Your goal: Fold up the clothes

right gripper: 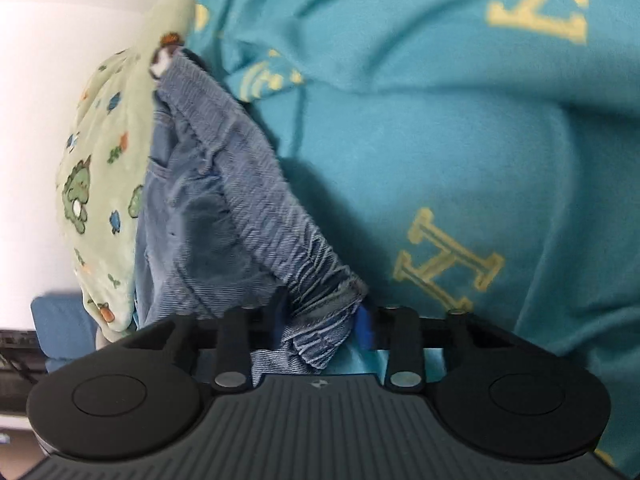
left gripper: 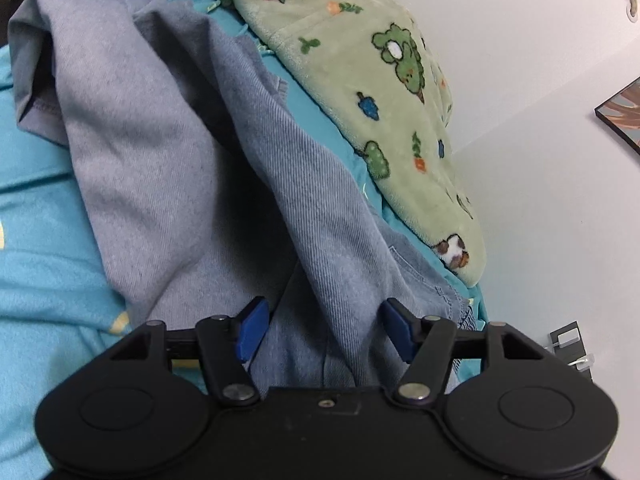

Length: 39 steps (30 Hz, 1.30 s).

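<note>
White wall point(left gripper: 540, 80) behind, framed picture point(left gripper: 620, 120) at right edge of left view. Bed under teal sheet point(right gripper: 460, 140) printed with yellow H letters. Green fleece blanket point(left gripper: 360, 92) with cartoon animals and carrots bunched along wall side of bed. Blue denim jeans point(left gripper: 168, 128) spread on sheet, one edge touching blanket. Left gripper point(left gripper: 324, 330) low over jeans, jaws spread wide, raised fold of denim running between blue pads, pads not visibly pressing it. Right gripper point(right gripper: 320, 326) at gathered waistband point(right gripper: 320, 280) of jeans point(right gripper: 224, 184), jaws narrowed around bunched hem; left pad hidden by cloth, right pad at cloth edge, reads as pinching waistband. Right view motion-blurred. Waistband end lifted off sheet toward right gripper, rest of jeans trailing back toward blanket point(right gripper: 104, 152).
</note>
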{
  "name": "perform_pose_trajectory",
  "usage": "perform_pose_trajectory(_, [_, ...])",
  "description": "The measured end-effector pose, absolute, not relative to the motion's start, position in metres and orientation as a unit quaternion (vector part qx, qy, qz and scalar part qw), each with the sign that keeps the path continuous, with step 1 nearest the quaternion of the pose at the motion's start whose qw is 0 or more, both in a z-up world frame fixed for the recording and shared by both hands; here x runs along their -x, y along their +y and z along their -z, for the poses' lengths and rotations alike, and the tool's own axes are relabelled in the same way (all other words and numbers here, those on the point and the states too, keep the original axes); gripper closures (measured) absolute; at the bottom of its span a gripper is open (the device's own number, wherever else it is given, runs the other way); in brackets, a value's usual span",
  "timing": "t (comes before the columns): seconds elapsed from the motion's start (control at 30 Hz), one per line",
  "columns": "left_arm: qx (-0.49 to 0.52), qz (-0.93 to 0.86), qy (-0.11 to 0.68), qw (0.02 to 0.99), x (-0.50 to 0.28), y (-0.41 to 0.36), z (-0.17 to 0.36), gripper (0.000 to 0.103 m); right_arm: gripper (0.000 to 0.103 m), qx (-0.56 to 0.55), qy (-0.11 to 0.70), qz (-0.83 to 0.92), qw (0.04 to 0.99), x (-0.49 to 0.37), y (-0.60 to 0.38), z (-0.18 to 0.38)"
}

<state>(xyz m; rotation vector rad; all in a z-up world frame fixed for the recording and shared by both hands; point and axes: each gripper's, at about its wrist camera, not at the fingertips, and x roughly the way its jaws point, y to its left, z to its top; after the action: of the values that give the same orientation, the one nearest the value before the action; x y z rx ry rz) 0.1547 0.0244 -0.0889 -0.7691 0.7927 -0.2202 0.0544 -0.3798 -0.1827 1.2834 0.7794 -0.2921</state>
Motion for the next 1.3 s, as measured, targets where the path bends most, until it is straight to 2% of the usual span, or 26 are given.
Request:
perform_pose_trajectory(0.13, [0.378,0.105,0.376,0.84,-0.152,0.027,0.089,0.044,0.084,-0.55,0.31,0.132,0.764,-0.053,-0.383,0.159])
perform_pose_trajectory(0.47, [0.418,0.108,0.387,0.815,-0.16,0.038,0.092,0.042,0.087,-0.482,0.177,0.126,0.849,-0.054,-0.397,0.101])
perform_pose_trajectory(0.73, [0.432,0.164,0.384,0.799,-0.148,0.022,0.085,0.042,0.087,-0.501,0.172,0.167,0.832,-0.078,-0.447,0.09])
perform_pose_trajectory(0.9, [0.42,0.145,0.396,0.804,-0.141,0.019,0.081,0.043,0.087,-0.501,0.232,0.211,0.807,-0.087,-0.477,0.119])
perform_pose_trajectory(1.07, [0.431,0.138,0.385,0.804,-0.135,0.025,0.073,0.043,0.08,-0.494,0.297,0.237,0.782,-0.082,-0.471,0.149])
perform_pose_trajectory(1.1, [0.432,0.134,0.383,0.805,-0.132,0.027,0.07,0.043,0.074,-0.488,0.294,0.243,0.785,-0.078,-0.468,0.146])
perform_pose_trajectory(1.13, [0.431,0.131,0.378,0.808,-0.129,0.029,0.066,0.042,0.061,-0.481,0.288,0.253,0.789,-0.072,-0.466,0.141])
perform_pose_trajectory(1.17, [0.43,0.128,0.374,0.811,-0.126,0.03,0.063,0.042,0.055,-0.471,0.28,0.264,0.794,-0.066,-0.462,0.136])
perform_pose_trajectory(1.2, [0.426,0.124,0.374,0.815,-0.124,0.031,0.06,0.042,0.052,-0.455,0.272,0.275,0.802,-0.06,-0.457,0.129])
perform_pose_trajectory(1.3, [0.402,0.104,0.377,0.828,-0.119,0.033,0.051,0.042,0.051,-0.383,0.233,0.304,0.841,-0.048,-0.44,0.103])
